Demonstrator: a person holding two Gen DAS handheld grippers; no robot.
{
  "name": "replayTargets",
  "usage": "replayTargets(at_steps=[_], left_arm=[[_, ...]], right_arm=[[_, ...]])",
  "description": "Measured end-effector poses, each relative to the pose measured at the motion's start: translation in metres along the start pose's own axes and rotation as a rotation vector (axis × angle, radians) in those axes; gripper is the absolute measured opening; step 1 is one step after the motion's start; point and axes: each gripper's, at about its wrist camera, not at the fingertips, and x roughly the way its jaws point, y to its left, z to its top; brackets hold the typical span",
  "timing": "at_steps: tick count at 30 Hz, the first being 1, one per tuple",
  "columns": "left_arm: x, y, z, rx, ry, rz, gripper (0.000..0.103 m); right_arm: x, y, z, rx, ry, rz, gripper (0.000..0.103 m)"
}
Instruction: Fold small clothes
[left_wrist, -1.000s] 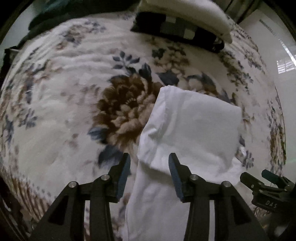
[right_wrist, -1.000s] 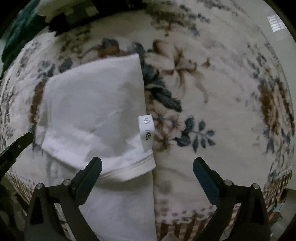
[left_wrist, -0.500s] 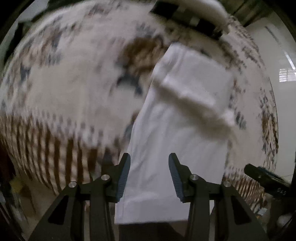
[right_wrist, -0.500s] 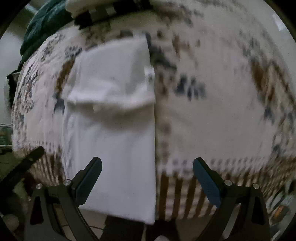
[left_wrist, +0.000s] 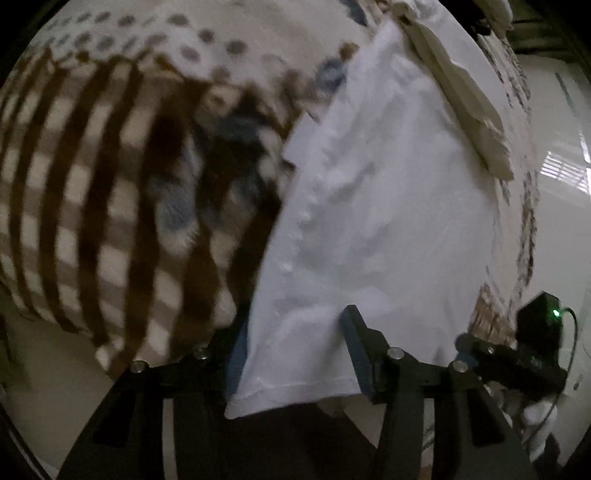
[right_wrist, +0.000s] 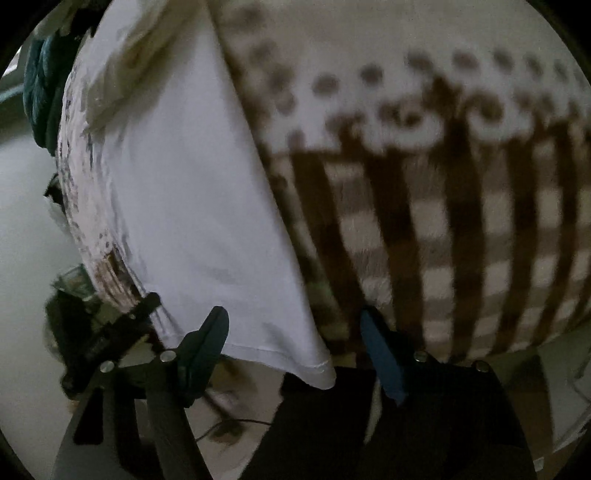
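A white folded garment (left_wrist: 388, 206) lies on the bed and hangs over its edge; in the right wrist view the same garment (right_wrist: 192, 206) shows its lower right corner. My left gripper (left_wrist: 295, 343) is at the hem's lower left corner, jaws opening, with cloth between them; the pads do not press on it. My right gripper (right_wrist: 293, 350) straddles the lower right corner, jaws closing but still wide, with no pad touching the cloth. Each gripper shows at the edge of the other's view: the right gripper (left_wrist: 517, 362) and the left gripper (right_wrist: 122, 332).
The floral blanket (left_wrist: 122, 206) ends in a brown striped border (right_wrist: 461, 240) that hangs over the bed's edge. A cream cloth (left_wrist: 465, 99) lies beyond the garment, a teal cloth (right_wrist: 40, 85) at the far corner. Pale floor (right_wrist: 26, 295) and a dark shape (right_wrist: 332, 424) lie below.
Both grippers have come down from over the bed to the garment's hanging hem at the bed's edge. The right jaws have narrowed; the left jaws have widened a little.
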Motion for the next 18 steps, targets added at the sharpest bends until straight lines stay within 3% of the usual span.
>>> replayTargets(at_steps=[2, 3, 4, 5, 6, 7, 8, 14, 18], left_arm=[[0.002, -0.005, -0.004, 0.021, -0.011, -0.001, 0.044], [0.003, -0.008, -0.006, 0.025, -0.018, 0.003, 0.032], [0.004, -0.01, -0.008, 0.028, -0.015, 0.003, 0.006], [0.003, -0.011, -0.011, 0.029, -0.014, -0.013, 0.005], [-0.001, -0.012, -0.009, 0.022, -0.024, -0.017, 0.005], [-0.004, -0.013, -0.01, 0.02, -0.029, -0.021, 0.004], [-0.008, -0.014, -0.013, 0.019, -0.036, -0.029, 0.004], [-0.051, -0.027, -0.008, -0.03, -0.079, -0.138, 0.004], [-0.093, -0.052, 0.017, -0.02, -0.164, -0.191, 0.004]], right_arm=[[0.005, -0.005, -0.002, 0.016, 0.01, 0.028, 0.075], [0.008, -0.007, -0.003, 0.023, 0.014, 0.033, 0.069], [0.011, -0.007, -0.004, 0.03, 0.019, 0.035, 0.064], [0.012, -0.007, -0.006, 0.034, 0.023, 0.035, 0.047], [0.014, -0.007, -0.008, 0.035, 0.028, 0.04, 0.036], [0.014, -0.006, -0.011, 0.031, 0.033, 0.051, 0.017], [0.013, -0.005, -0.013, 0.03, 0.029, 0.064, 0.008], [-0.018, 0.012, -0.028, 0.024, -0.003, 0.214, 0.005], [-0.06, 0.042, -0.022, -0.029, -0.069, 0.276, 0.005]])
